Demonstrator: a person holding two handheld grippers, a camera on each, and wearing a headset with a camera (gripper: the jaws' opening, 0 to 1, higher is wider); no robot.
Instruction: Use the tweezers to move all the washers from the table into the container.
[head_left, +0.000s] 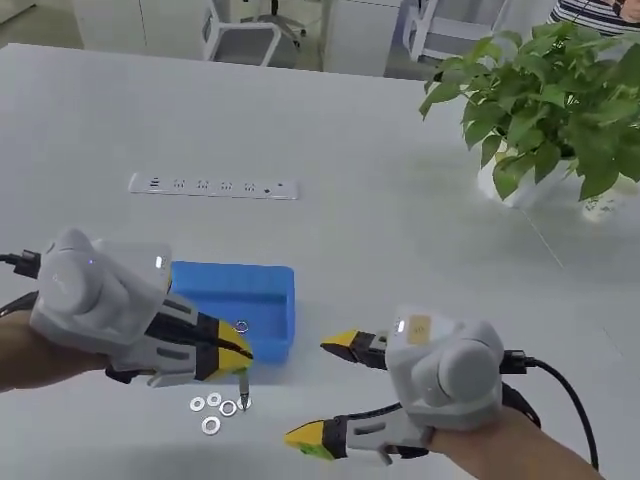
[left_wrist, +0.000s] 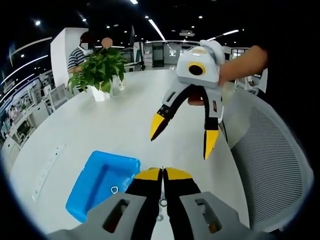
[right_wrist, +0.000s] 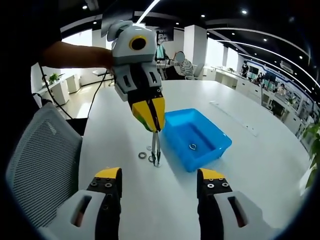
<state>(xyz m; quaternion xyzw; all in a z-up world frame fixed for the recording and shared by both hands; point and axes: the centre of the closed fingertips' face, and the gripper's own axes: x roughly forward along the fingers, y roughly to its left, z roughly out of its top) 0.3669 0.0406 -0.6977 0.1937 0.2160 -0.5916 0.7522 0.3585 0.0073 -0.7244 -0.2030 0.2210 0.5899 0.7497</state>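
My left gripper (head_left: 236, 356) is shut on thin metal tweezers (head_left: 243, 390), whose tips point down among several steel washers (head_left: 213, 401) on the white table. In the right gripper view the tweezers (right_wrist: 156, 148) hang from the left gripper (right_wrist: 150, 118), tips touching down beside the washers (right_wrist: 142, 155). Just behind them stands the blue container (head_left: 270, 282) with one washer (head_left: 241, 326) inside. My right gripper (head_left: 318, 390) hovers open to the right of the washers, nothing between its jaws. The left gripper view shows my shut jaws and the right gripper (left_wrist: 182, 134) open ahead.
A white power strip (head_left: 213, 186) lies behind the container. A potted green plant (head_left: 545, 110) stands at the back right. Chairs (head_left: 243, 38) line the far edge of the table. A grey mesh chair (right_wrist: 42, 165) is at the near side.
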